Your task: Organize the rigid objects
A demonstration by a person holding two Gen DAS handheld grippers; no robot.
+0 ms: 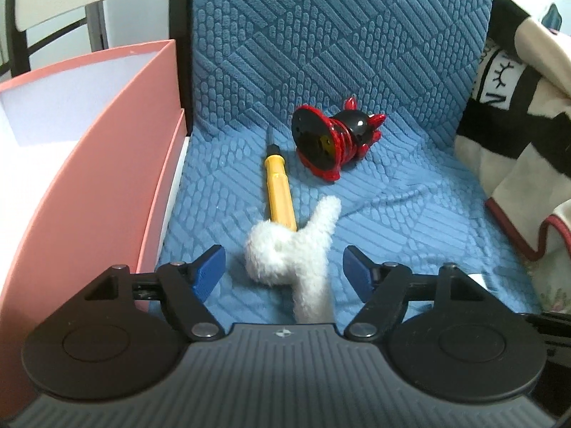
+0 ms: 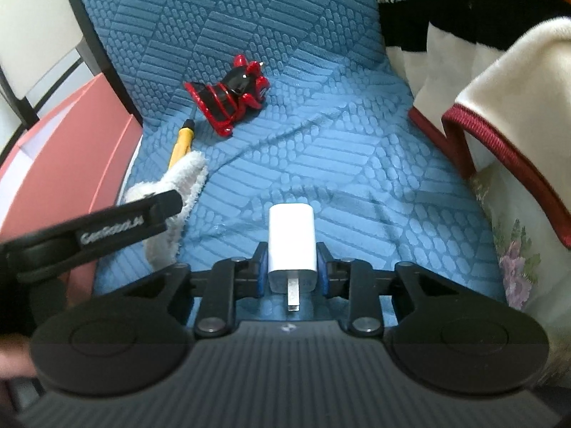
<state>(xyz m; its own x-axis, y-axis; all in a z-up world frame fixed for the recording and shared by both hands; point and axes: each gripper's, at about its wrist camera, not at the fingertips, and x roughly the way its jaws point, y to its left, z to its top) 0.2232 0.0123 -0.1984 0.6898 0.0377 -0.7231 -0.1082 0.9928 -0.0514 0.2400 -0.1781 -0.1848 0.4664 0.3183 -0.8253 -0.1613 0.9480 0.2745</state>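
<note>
Right gripper [image 2: 292, 271]: a white charger [image 2: 292, 240] is being grasped between clenched fingers, above the blue seat [image 2: 339, 164].
Left gripper [image 1: 284, 269]: fingers are being held apart around a plush toy [image 1: 296, 249], not pressing.
Remaining: yellow screwdriver [image 1: 278, 189] and red-black figurine [image 1: 335, 141] are lying beside the pink box [image 1: 107, 149], apparently not yet sorted.
</note>
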